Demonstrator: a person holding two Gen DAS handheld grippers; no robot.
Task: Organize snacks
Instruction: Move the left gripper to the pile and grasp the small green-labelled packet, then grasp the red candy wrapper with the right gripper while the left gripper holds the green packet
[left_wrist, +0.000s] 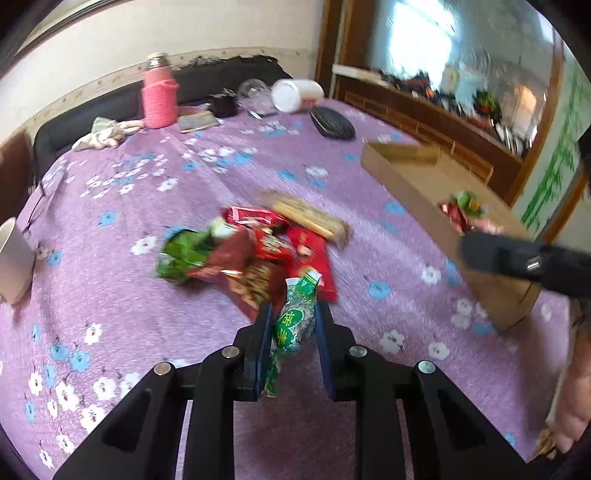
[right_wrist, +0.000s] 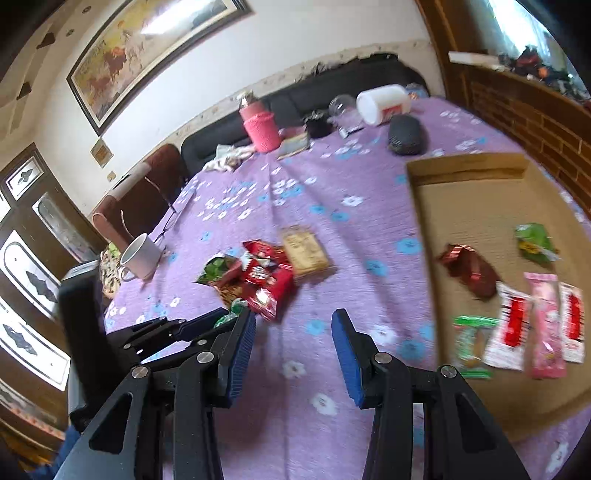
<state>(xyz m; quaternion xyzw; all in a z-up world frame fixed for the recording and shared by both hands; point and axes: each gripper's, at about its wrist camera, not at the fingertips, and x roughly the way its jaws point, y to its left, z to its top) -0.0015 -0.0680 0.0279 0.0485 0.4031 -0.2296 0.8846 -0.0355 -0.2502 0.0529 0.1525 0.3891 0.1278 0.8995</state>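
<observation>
My left gripper (left_wrist: 293, 308) is shut on a green-and-white snack packet (left_wrist: 295, 321), held upright just in front of the snack pile (left_wrist: 255, 251). That pile holds red, green and tan wrappers on the purple flowered cloth (left_wrist: 147, 184). In the right wrist view the pile (right_wrist: 258, 277) lies ahead and slightly left. My right gripper (right_wrist: 293, 314) stands open over bare cloth with nothing between its blue pads. The left gripper (right_wrist: 192, 328) shows beside it with the green packet (right_wrist: 231, 314). A flat cardboard tray (right_wrist: 476, 206) at the right holds several packets, among them a pink one (right_wrist: 546, 325).
A white mug (right_wrist: 142, 256) stands left of the pile. At the far edge are a pink bottle (left_wrist: 159, 96), a white jar on its side (left_wrist: 295, 94), a black case (left_wrist: 332, 122) and a crumpled cloth (left_wrist: 107, 133). The tray (left_wrist: 417, 184) lies near the table's right edge.
</observation>
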